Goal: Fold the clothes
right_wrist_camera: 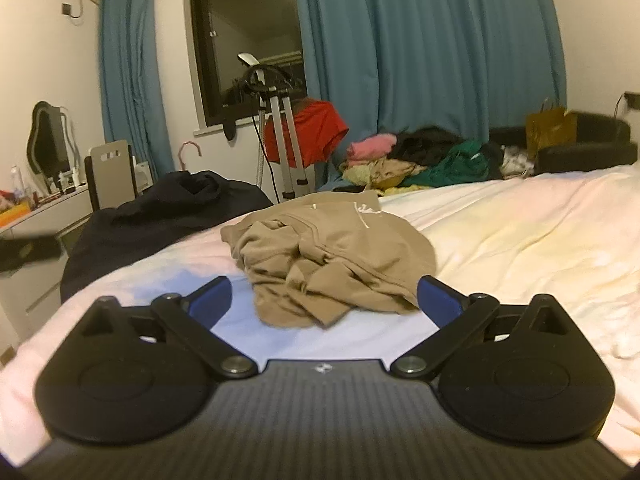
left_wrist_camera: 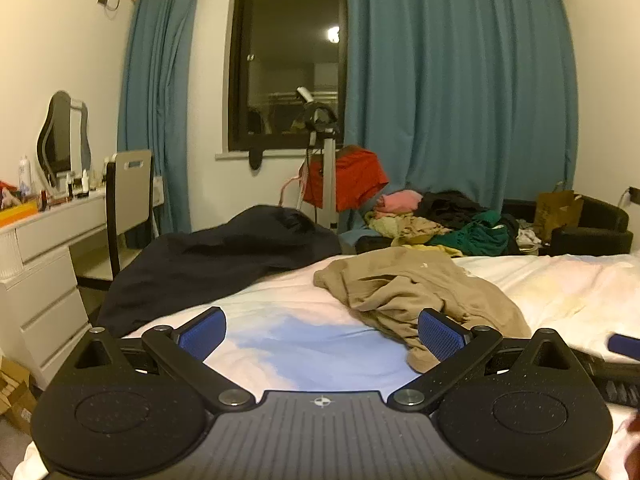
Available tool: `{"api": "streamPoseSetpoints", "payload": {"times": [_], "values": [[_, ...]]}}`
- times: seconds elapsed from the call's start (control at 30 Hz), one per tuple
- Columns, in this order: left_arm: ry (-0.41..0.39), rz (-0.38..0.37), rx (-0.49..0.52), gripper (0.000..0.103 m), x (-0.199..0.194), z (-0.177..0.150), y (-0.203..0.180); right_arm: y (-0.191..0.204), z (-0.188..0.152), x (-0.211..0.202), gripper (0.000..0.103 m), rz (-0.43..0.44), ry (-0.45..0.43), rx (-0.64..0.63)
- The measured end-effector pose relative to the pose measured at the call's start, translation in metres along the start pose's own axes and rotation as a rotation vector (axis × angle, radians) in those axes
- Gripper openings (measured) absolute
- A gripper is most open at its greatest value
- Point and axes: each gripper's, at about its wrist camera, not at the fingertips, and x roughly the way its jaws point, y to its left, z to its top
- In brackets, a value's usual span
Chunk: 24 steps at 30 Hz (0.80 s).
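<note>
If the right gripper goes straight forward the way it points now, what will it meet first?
Most likely the crumpled beige garment on the bed. It lies directly ahead of the right gripper, whose jaws stand open with nothing between them. How near the cloth is cannot be told exactly.

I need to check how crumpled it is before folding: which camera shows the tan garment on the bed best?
The right wrist view: the tan garment sits centred and whole, with its creases and white drawstring visible. In the left wrist view the garment lies off to the right, and a tool finger covers part of its near edge.
</note>
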Motion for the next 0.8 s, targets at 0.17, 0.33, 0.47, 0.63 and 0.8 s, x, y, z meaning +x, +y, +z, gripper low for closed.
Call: {"api": "streamPoseSetpoints", "payload": {"times": [0.17, 0.33, 0.47, 0.63, 0.8], "values": [[0.012, 0.002, -0.054, 0.103, 0.026, -0.008, 0.034, 0.007, 0.022, 0.089, 0.074, -0.052, 0.079, 0.005], [0.068, -0.016, -0.135, 0.103, 0.061, -0.018, 0.061, 0.016, 0.03, 0.166, 0.071, -0.087, 0.117, -0.016], [0.096, -0.051, -0.176, 0.103, 0.082, -0.025, 0.068, 0.028, 0.024, 0.206, 0.068, -0.089, 0.186, -0.111], [0.106, -0.087, -0.193, 0.103, 0.094, -0.034, 0.066, 0.018, 0.022, 0.203, 0.015, -0.166, 0.202, -0.112], [0.13, -0.17, -0.217, 0.102, 0.098, -0.041, 0.054, 0.016, 0.04, 0.136, 0.011, -0.124, 0.069, -0.146]]}}
